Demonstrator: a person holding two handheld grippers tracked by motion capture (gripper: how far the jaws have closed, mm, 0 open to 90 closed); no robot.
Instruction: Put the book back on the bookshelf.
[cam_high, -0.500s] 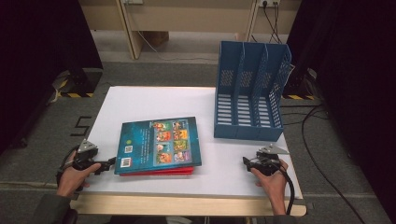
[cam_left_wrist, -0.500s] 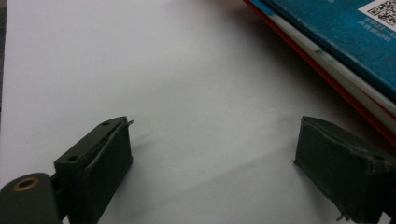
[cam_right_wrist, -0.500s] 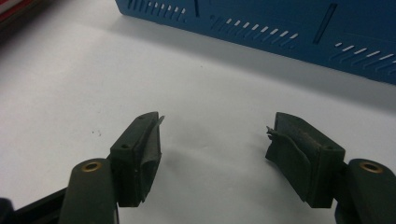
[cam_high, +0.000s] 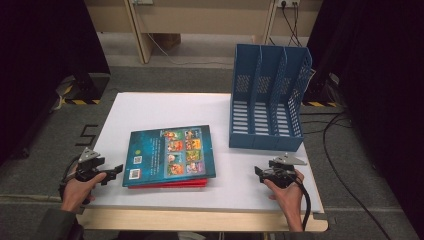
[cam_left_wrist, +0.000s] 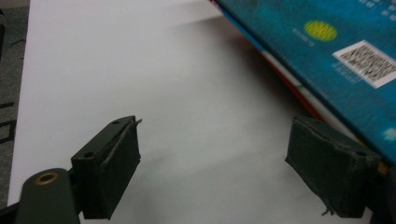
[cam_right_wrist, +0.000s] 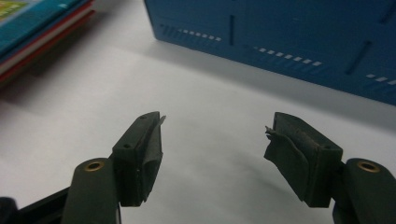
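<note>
Standing on grey floor (cam_high: 45, 150) (carpeted): white table (cam_high: 165, 107).

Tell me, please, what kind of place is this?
Probably a lab or studio set up for recording. A white table stands between black curtains, cables run over the grey floor, and on the table are only a blue file rack and stacked books.

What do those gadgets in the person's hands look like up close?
Each is a small black hand-held gripper, the left hand-held gripper and the right hand-held gripper alike. Both carry a grey three-cornered plate on top and trail a black cable. Up close, each has two blocky dark jaws faced with worn, frayed padding, on arms with brass-coloured pivot rings. A dark sleeve shows on the left forearm.
</note>
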